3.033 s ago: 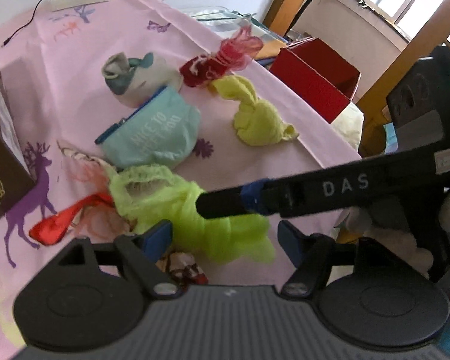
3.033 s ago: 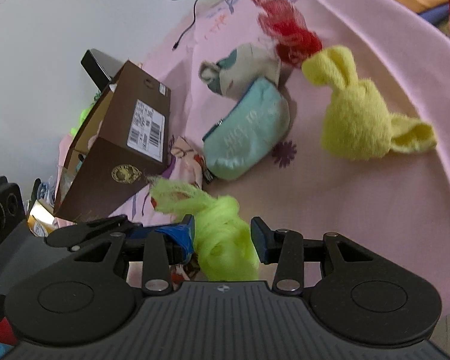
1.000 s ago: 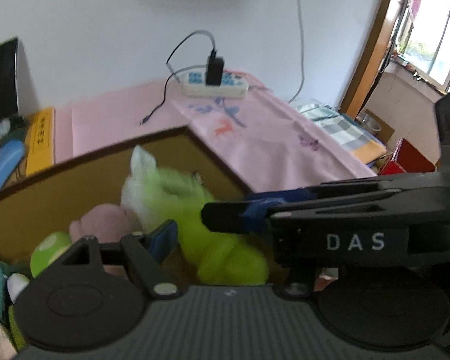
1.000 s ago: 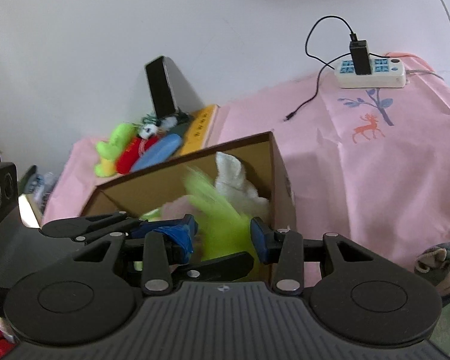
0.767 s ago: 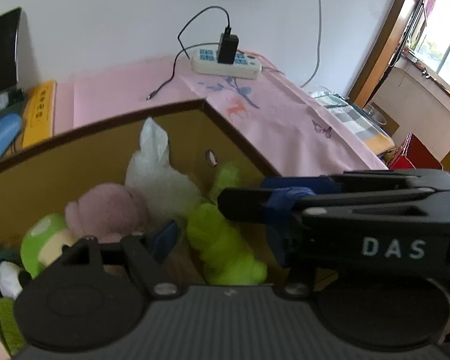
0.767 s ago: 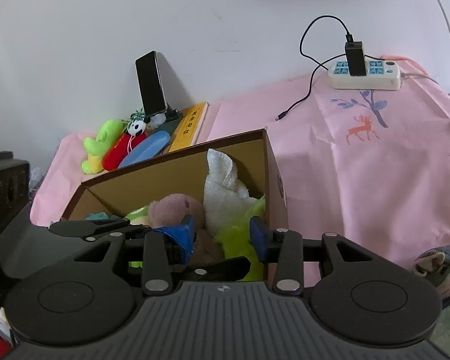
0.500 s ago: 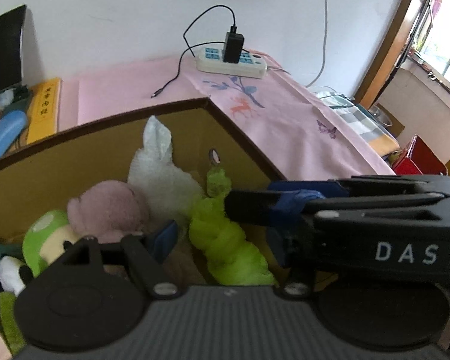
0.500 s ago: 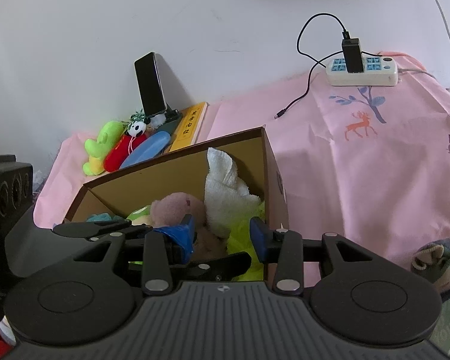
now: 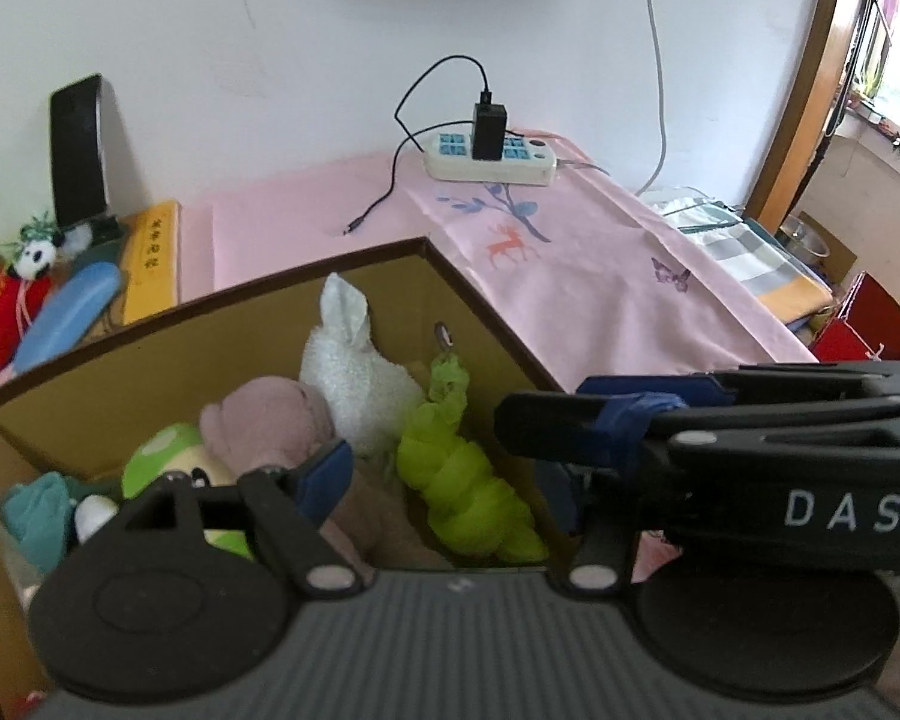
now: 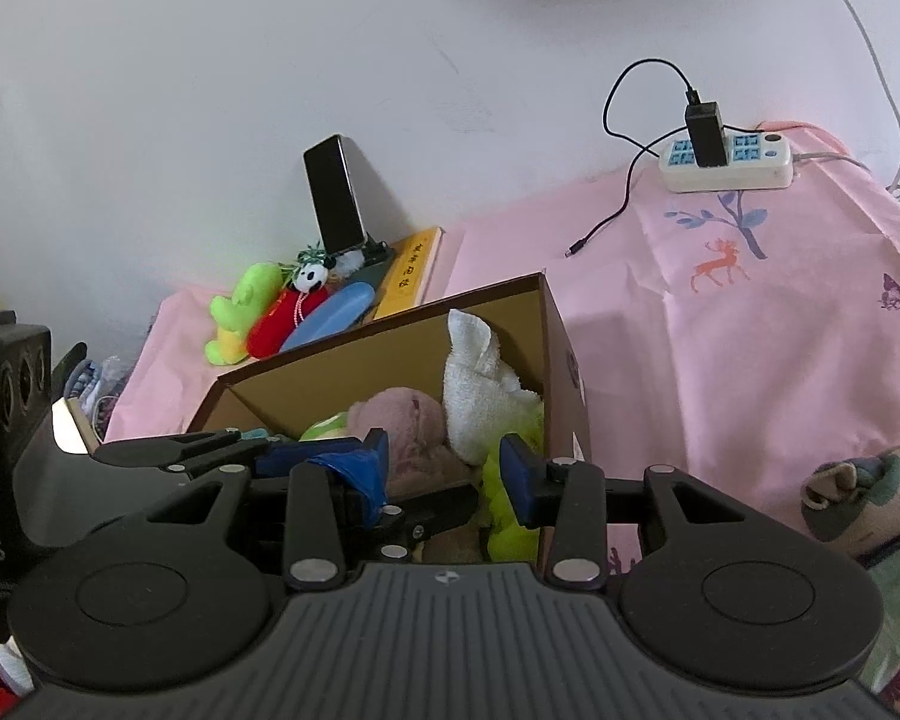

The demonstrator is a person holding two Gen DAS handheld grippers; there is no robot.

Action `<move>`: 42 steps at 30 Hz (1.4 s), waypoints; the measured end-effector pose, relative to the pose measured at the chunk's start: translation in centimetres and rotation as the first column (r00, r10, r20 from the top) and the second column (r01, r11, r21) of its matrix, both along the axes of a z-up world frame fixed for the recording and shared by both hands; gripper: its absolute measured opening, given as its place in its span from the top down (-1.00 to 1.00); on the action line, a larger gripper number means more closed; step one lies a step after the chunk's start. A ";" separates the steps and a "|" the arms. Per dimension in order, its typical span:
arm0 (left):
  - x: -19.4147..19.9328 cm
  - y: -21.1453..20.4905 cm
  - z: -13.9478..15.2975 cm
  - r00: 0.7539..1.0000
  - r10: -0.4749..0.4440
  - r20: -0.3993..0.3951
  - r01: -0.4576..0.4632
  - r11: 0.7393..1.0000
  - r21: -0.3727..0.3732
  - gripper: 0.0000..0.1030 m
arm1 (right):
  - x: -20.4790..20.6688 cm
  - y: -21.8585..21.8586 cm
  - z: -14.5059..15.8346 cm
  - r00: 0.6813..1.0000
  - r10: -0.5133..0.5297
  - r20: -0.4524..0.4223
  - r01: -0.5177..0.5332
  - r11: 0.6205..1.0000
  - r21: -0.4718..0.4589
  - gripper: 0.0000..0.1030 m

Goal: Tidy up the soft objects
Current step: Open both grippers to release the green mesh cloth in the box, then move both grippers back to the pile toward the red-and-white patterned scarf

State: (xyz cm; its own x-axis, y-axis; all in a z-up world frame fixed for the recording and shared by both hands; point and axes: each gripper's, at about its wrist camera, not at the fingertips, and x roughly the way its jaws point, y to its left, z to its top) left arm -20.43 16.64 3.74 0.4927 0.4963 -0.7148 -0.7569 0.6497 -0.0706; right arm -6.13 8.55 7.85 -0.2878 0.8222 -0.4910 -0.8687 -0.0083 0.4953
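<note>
Lettering "DAS" shows white on the black body of the right gripper (image 9: 576, 426) where it crosses the left wrist view. Lime-green cloth (image 9: 462, 474) lies loose inside the brown cardboard box (image 9: 354, 252), against the near-right wall beside a white towel (image 9: 354, 372) and pink plush (image 9: 270, 426). Left gripper (image 9: 450, 480) hangs above it, jaws just widened and apart, pads clear of the cloth. Right gripper's jaws stand apart, holding nothing.
</note>
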 end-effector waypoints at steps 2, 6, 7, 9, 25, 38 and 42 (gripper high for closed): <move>0.0 -0.6 0.4 1.000 0.009 -0.005 -0.009 1.000 0.012 -0.17 | 0.2 -0.6 0.2 1.000 0.002 -0.002 -0.002 1.000 0.008 0.53; -0.1 -2.0 1.1 1.000 0.024 -0.004 -0.024 0.999 0.033 -0.17 | 0.6 -1.7 0.6 1.000 0.008 -0.009 -0.007 1.000 0.024 0.53; -0.1 -2.3 1.3 1.000 0.027 -0.004 -0.027 0.999 0.038 -0.17 | 0.6 -2.0 0.7 1.000 0.009 -0.010 -0.008 1.000 0.027 0.53; 0.0 -3.0 1.6 1.000 0.029 -0.002 -0.029 0.999 0.046 -0.17 | 0.8 -2.6 0.8 1.000 0.010 -0.013 -0.010 0.999 0.031 0.53; 0.8 -9.0 1.7 0.998 -0.046 0.045 0.046 0.999 0.001 -0.22 | 4.8 -7.5 -1.5 0.998 -0.040 -0.050 0.038 0.999 -0.038 0.53; 4.5 -13.0 -4.9 0.970 -0.239 0.048 0.244 0.948 -0.203 -0.36 | 7.3 -10.8 -7.4 0.987 -0.106 -0.121 0.074 0.967 -0.243 0.52; 5.8 -13.2 -6.8 0.965 -0.259 0.042 0.261 0.932 -0.251 -0.39 | 7.7 -11.3 -8.9 0.982 -0.125 -0.139 0.080 0.954 -0.289 0.52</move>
State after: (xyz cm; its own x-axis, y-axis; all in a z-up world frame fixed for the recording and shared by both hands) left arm -14.68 3.45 -3.05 0.5864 0.1539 -0.7953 -0.5627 0.7836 -0.2633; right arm 1.55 -2.74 -1.01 -0.2997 0.6861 -0.6629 -0.7707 0.2355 0.5921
